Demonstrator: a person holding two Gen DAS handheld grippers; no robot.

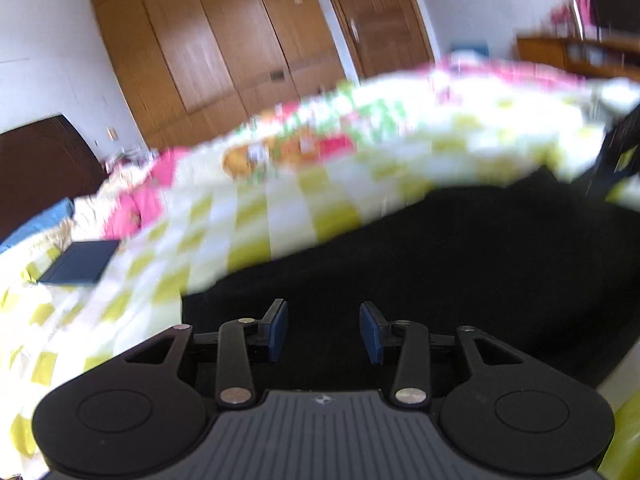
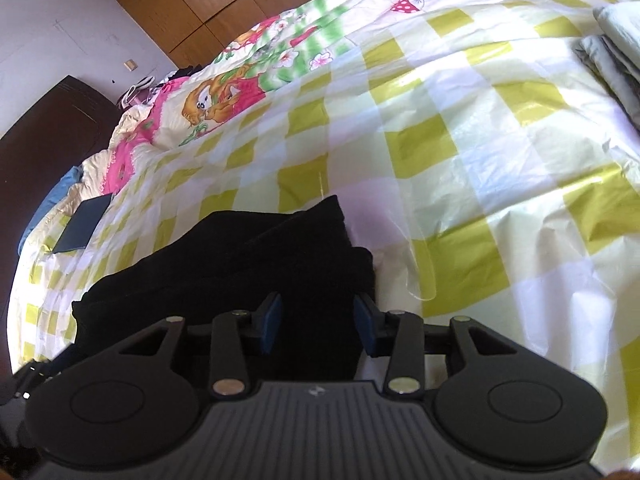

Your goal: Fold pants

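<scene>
Black pants [image 2: 256, 264] lie folded in a thick bundle on the checked bed cover, low and left of centre in the right wrist view. They fill the lower right of the blurred left wrist view [image 1: 460, 256]. My left gripper [image 1: 324, 326] is open and empty just above the black cloth. My right gripper [image 2: 318, 322] is open, its blue pads [image 2: 270, 322] on either side of the bundle's near end, not closed on it. The other gripper shows as a dark shape at the right edge of the left wrist view [image 1: 616, 152].
The bed has a yellow-and-white checked plastic cover [image 2: 460, 140] and a pink cartoon quilt [image 2: 224, 92] behind. A dark flat book [image 2: 82, 226] lies at the left. Folded grey cloth [image 2: 616, 56] is stacked at the far right. Wooden wardrobes [image 1: 240, 40] stand behind the bed.
</scene>
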